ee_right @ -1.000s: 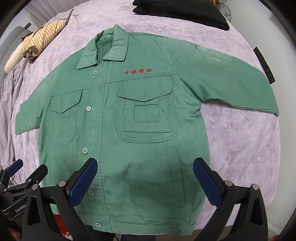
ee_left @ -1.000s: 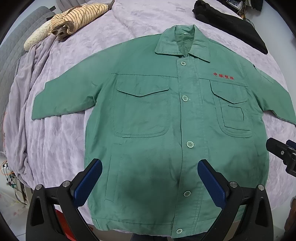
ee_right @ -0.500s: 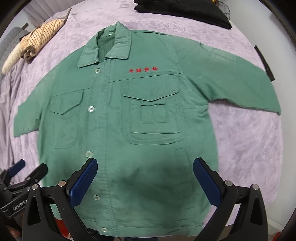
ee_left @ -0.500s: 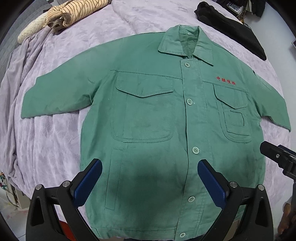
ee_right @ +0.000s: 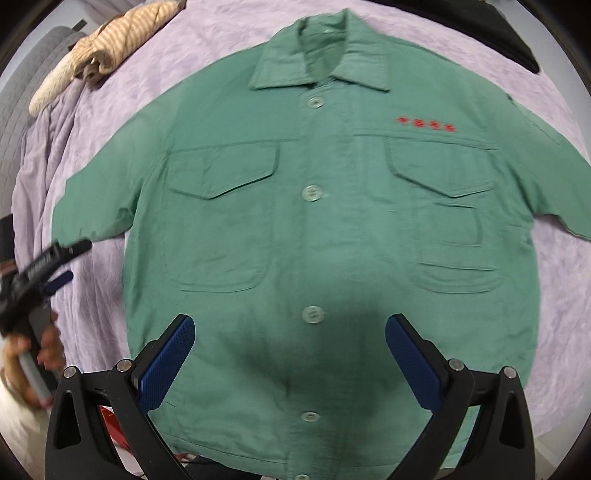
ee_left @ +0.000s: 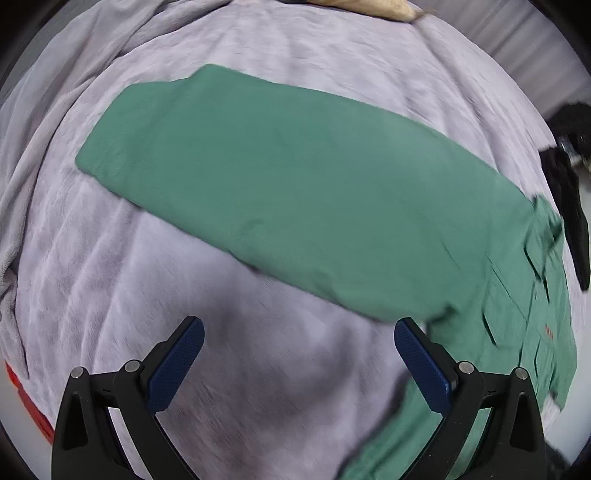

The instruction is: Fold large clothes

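A green button-up work jacket (ee_right: 314, 229) lies flat, front up, on a lilac bed cover (ee_right: 96, 155), collar at the far side, red lettering on its chest. My right gripper (ee_right: 290, 360) is open and empty above the jacket's lower front. My left gripper (ee_left: 299, 363) is open and empty over the bare cover, just in front of the jacket's left sleeve (ee_left: 295, 192), which stretches across that view. The left gripper also shows in the right wrist view (ee_right: 55, 266), held by a hand beside that sleeve's cuff.
A folded striped beige garment (ee_right: 110, 48) lies at the far left of the bed. A black garment (ee_right: 491, 29) lies at the far right; it also shows in the left wrist view (ee_left: 570, 206). A grey quilted surface (ee_right: 26, 96) borders the bed's left side.
My left gripper has swung left from over the jacket's body to the left sleeve. My right gripper has moved left and closer, now centred over the button line. Both stay open.
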